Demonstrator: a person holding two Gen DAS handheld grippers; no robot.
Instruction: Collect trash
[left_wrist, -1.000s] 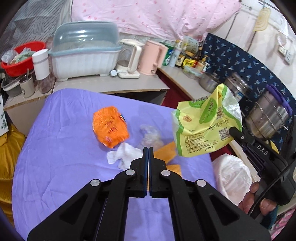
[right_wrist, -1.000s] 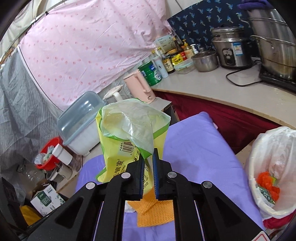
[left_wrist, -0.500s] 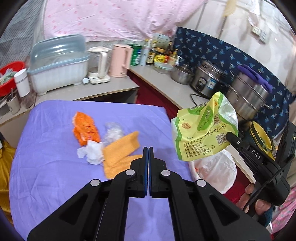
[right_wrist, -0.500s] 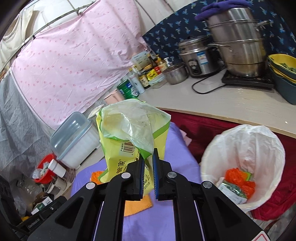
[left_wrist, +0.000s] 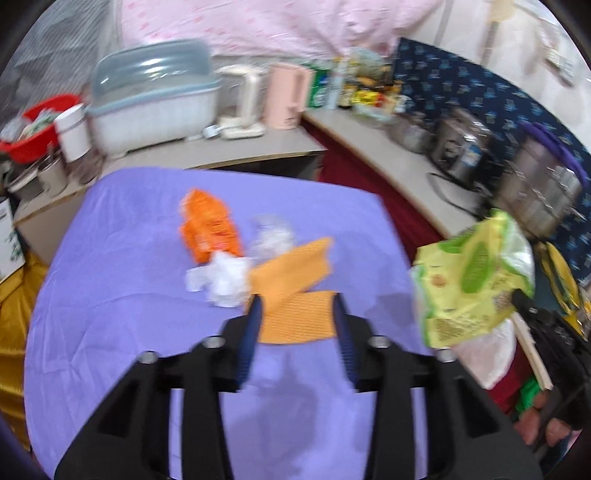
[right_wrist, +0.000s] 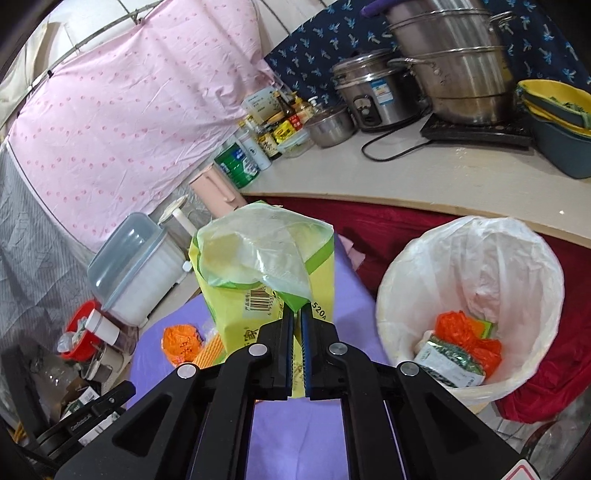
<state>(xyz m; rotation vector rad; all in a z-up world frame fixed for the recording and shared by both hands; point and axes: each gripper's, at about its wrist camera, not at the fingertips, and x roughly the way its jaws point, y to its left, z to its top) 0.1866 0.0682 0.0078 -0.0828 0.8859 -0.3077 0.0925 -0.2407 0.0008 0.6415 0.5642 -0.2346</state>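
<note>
My right gripper (right_wrist: 294, 314) is shut on a yellow-green snack bag (right_wrist: 258, 280) and holds it in the air left of a white-lined trash bin (right_wrist: 472, 295) with orange and green wrappers inside. The same bag (left_wrist: 469, 288) shows at the right of the left wrist view. My left gripper (left_wrist: 295, 306) is open and empty above the purple tablecloth (left_wrist: 110, 295), its fingers either side of an orange cloth (left_wrist: 291, 291). Beyond it lie a white tissue (left_wrist: 221, 280), a clear plastic scrap (left_wrist: 273, 232) and an orange wrapper (left_wrist: 207, 225).
A counter behind the table holds a lidded dish rack (left_wrist: 151, 103), a kettle (left_wrist: 243, 99), a pink jug (left_wrist: 286, 92), bottles and steel pots (right_wrist: 443, 62). A red basin (left_wrist: 33, 122) and cups stand at the left. A dark red cloth (right_wrist: 369, 229) hangs below the counter.
My left gripper has opened and moved over the orange cloth. My right gripper has carried the snack bag closer to the trash bin, which now fills more of its view.
</note>
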